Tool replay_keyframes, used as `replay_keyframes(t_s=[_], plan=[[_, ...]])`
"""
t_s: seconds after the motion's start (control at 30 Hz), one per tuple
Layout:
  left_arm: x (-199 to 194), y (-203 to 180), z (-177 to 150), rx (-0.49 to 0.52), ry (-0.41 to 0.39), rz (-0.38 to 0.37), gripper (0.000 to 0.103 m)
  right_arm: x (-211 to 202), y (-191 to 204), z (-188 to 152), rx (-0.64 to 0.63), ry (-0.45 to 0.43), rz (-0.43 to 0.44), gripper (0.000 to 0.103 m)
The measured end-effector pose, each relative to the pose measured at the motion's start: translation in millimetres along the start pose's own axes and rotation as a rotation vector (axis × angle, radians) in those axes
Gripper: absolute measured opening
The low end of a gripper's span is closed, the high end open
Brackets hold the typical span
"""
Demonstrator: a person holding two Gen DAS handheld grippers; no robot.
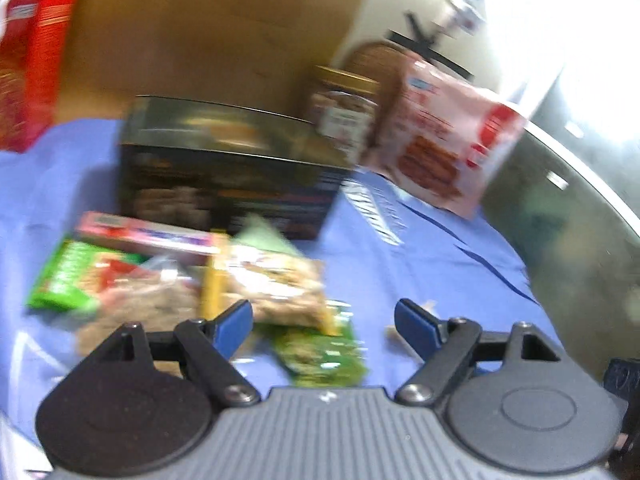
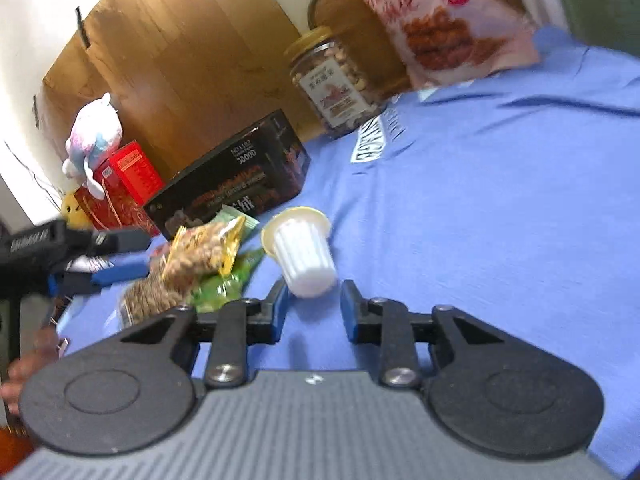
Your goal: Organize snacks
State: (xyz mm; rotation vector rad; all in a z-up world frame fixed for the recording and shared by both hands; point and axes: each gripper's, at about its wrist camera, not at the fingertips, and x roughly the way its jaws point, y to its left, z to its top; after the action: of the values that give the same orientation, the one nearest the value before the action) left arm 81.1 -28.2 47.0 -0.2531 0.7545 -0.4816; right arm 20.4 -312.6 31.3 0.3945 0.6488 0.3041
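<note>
Several snack packets lie in a heap on the blue cloth (image 1: 440,264): a peanut bag (image 1: 272,284), a green packet (image 1: 320,352), a green-red packet (image 1: 76,276) and a pink box (image 1: 148,234). My left gripper (image 1: 324,322) is open and empty just above the heap's near edge. In the right wrist view a white ribbed jelly cup (image 2: 302,250) lies on its side on the cloth (image 2: 500,200). My right gripper (image 2: 312,306) is open, jaws on either side of the cup's base, not touching. The peanut bag (image 2: 200,248) and the left gripper (image 2: 116,272) show at left.
A black box (image 1: 228,176) stands behind the heap, with a nut jar (image 1: 344,112) and a pink pouch (image 1: 444,136) to its right. Red boxes (image 1: 28,68) stand far left, with a plush toy (image 2: 94,136) on them. A wooden panel (image 2: 180,60) backs the table.
</note>
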Motion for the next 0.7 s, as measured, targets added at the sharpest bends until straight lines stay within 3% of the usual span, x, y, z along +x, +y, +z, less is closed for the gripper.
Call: replay_keyframes(t_s=[0.13, 0.23, 0.37, 0.5, 0.53, 0.57, 0.7], plan=[[20, -33, -1, 0.07, 0.059, -0.067, 0.081, -3, 7, -5, -0.112, -0.012, -0.042, 0.034], [39, -51, 0, 0.09, 0.12, -0.07, 0.081, 2, 11, 0, -0.155, -0.035, -0.031, 0.043], [62, -62, -3, 0.061, 0.2, -0.068, 0.077, 13, 16, 9, -0.214, -0.036, -0.038, 0.044], [86, -66, -7, 0.061, 0.235, -0.057, 0.057, 39, 16, 16, -0.244, 0.035, -0.027, 0.044], [87, -66, -8, 0.069, 0.221, -0.055, 0.055, 44, 16, 14, -0.246, 0.043, -0.018, 0.039], [89, -65, -7, 0.062, 0.221, -0.066, 0.046, 45, 17, 14, -0.262, 0.037, -0.022, 0.035], [80, -56, 0, 0.032, 0.198, -0.089, 0.045, 43, 31, 12, -0.294, -0.002, -0.019, 0.033]])
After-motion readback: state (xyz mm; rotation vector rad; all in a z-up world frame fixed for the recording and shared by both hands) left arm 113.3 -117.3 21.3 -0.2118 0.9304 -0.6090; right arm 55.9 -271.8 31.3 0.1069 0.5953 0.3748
